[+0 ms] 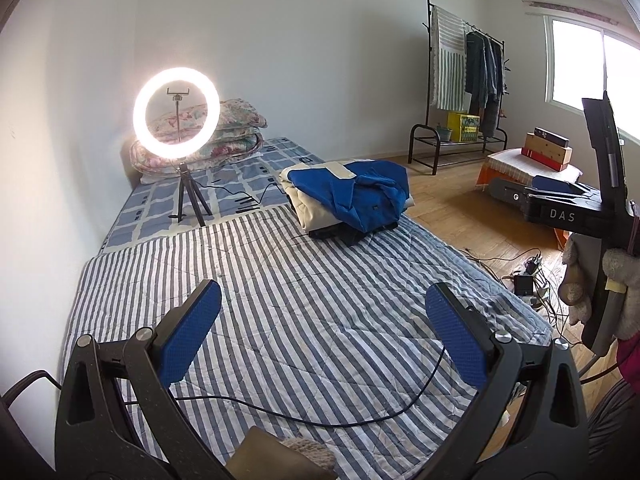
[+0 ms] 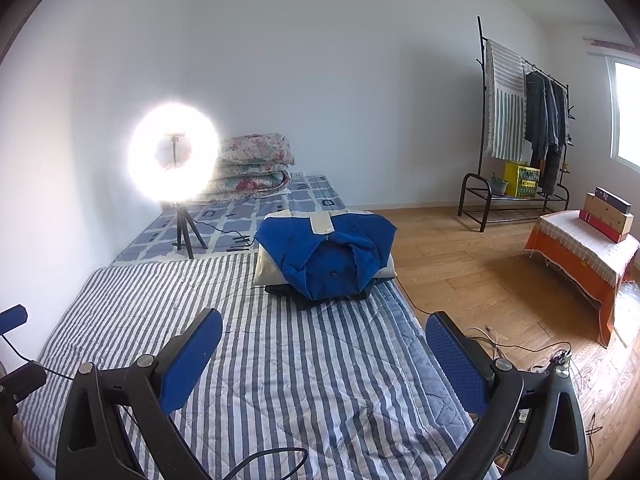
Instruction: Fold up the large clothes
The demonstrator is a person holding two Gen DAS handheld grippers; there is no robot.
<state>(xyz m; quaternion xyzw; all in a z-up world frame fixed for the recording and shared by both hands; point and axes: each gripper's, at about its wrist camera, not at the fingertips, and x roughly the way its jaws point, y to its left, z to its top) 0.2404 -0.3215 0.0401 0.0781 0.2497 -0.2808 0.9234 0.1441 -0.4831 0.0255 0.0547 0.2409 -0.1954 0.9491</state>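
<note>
Nearest in the left wrist view, the left hand-held gripper [image 1: 322, 334] hangs over the bed with its blue-padded fingers [image 1: 191, 330] spread wide, nothing between them. A thin black cable [image 1: 304, 418] snakes across the blue-and-white striped quilt [image 1: 280, 280] just beyond those fingers. The right hand-held gripper [image 2: 324, 356] is likewise spread wide and empty above the same quilt; it also shows side-on at the right edge of the left wrist view, held in a person's grey-gloved hand [image 1: 624, 292].

Farther along the bed, well apart from both grippers and straight ahead of them, lies the pile of folded clothes [image 2: 326, 256]: a royal-blue garment with a cream collar band [image 2: 322, 222] on top, somewhat rumpled, over a cream piece and a dark one at the bottom. The pile sits near the right edge of the quilt, at its far end.

To its left, on the blue checked sheet [image 2: 224, 220], stands a lit ring light on a small black tripod [image 2: 174, 160]. Behind that, against the white wall, is a stack of floral quilts [image 2: 256, 164].

Far right, on the wooden floor [image 2: 460, 256], stand a black clothes rack with hanging garments [image 2: 520, 128] and a low bench draped in orange cloth [image 2: 580, 252].
</note>
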